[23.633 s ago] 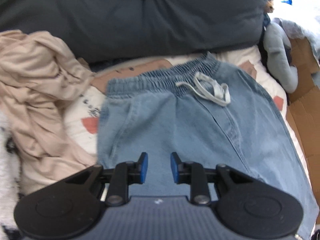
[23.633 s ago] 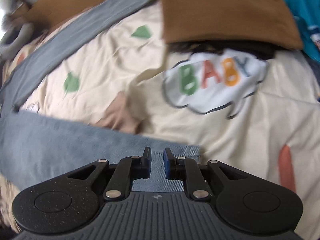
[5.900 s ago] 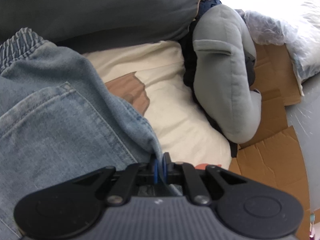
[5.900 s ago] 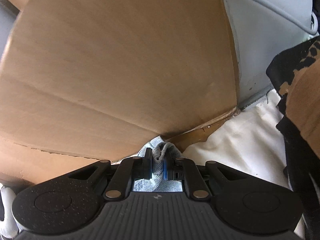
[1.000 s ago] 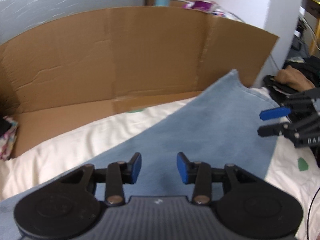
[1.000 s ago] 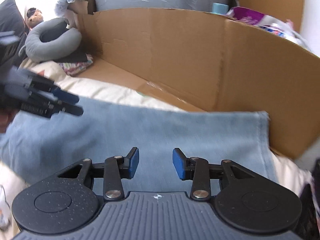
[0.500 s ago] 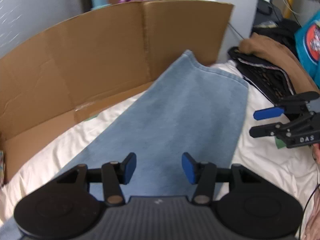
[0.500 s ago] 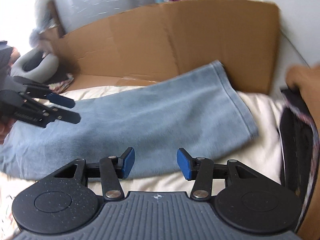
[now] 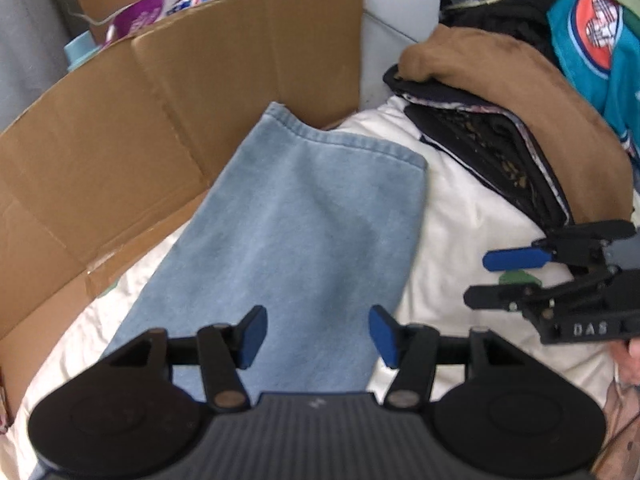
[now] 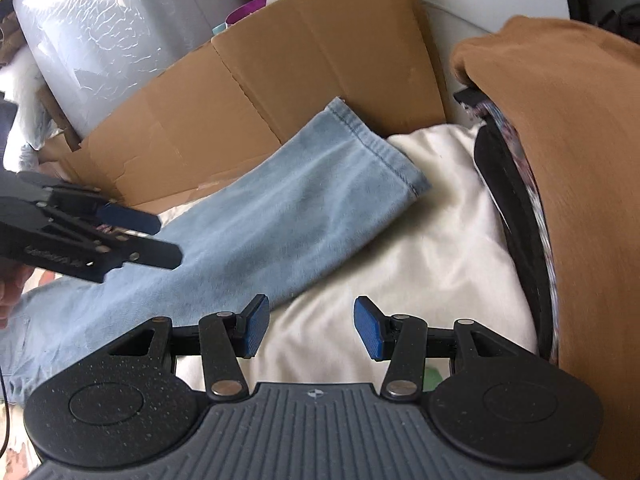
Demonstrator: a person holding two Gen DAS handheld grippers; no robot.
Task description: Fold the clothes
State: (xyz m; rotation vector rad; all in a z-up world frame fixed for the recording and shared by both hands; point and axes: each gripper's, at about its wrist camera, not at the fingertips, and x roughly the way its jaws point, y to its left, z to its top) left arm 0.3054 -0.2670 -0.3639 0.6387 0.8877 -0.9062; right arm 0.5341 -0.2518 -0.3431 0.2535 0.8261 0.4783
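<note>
Light blue jeans (image 9: 296, 232) lie stretched flat on the cream bedsheet (image 9: 460, 216), their leg hem (image 9: 344, 140) resting against a cardboard panel (image 9: 160, 104). My left gripper (image 9: 318, 334) hovers open above the leg, nothing between its blue pads. My right gripper (image 9: 476, 278) shows at the right in the left wrist view, open over the sheet beside the jeans. In the right wrist view the jeans (image 10: 280, 208) run from the left to the hem (image 10: 380, 148); my right gripper (image 10: 307, 328) is open over the sheet, and the left gripper (image 10: 168, 238) hangs open over the denim.
A stack of folded clothes, brown garment (image 9: 520, 92) on top of dark ones (image 9: 492, 152), sits right of the jeans. A teal shirt (image 9: 600, 28) lies at the far right. The cardboard wall (image 10: 280, 80) bounds the far side, with plastic-wrapped bulk (image 10: 100, 40) behind.
Both views have swung right along the leg toward the hem and the clothes stack. Both grippers stay open. Six seconds ago each was shut on the jeans.
</note>
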